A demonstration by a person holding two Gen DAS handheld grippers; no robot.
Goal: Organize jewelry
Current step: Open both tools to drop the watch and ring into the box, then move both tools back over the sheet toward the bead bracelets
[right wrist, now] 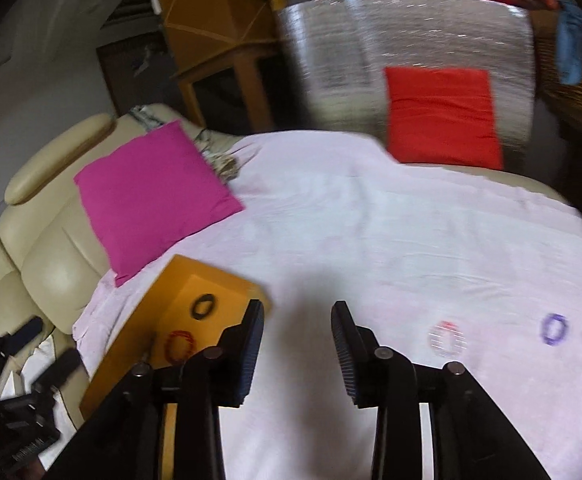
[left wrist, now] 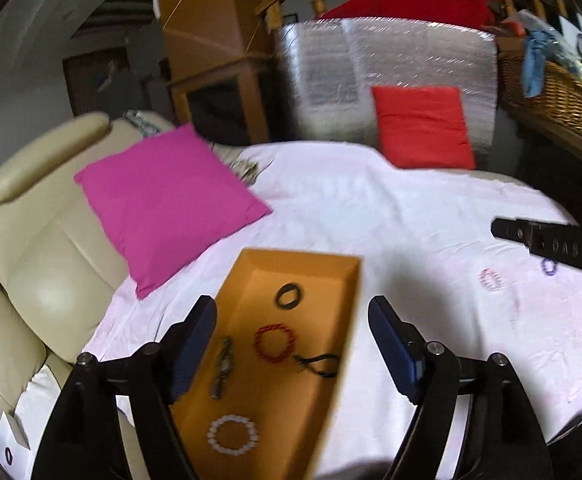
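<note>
An orange tray point(left wrist: 331, 356) lies on the white sheet point(left wrist: 391, 216). It holds a black ring bracelet point(left wrist: 289, 295), a red bead bracelet point(left wrist: 275, 341), a black cord point(left wrist: 318, 364), a grey metal piece point(left wrist: 223, 366) and a white bead bracelet point(left wrist: 233, 435). My left gripper point(left wrist: 293, 344) is open and empty above the tray. A pink-and-white bracelet point(right wrist: 448, 338) and a purple bracelet point(right wrist: 554, 328) lie on the sheet to the right. My right gripper point(right wrist: 297, 344) is open and empty over bare sheet between the tray point(right wrist: 211, 276) and these bracelets. It shows in the left wrist view point(left wrist: 539, 240).
A magenta cushion point(left wrist: 167, 204) lies on the cream sofa point(left wrist: 35, 264) left of the tray. A red cushion point(left wrist: 423, 126) leans on a silver foil panel point(left wrist: 391, 60) at the back. A wicker basket point(left wrist: 547, 88) stands at the far right.
</note>
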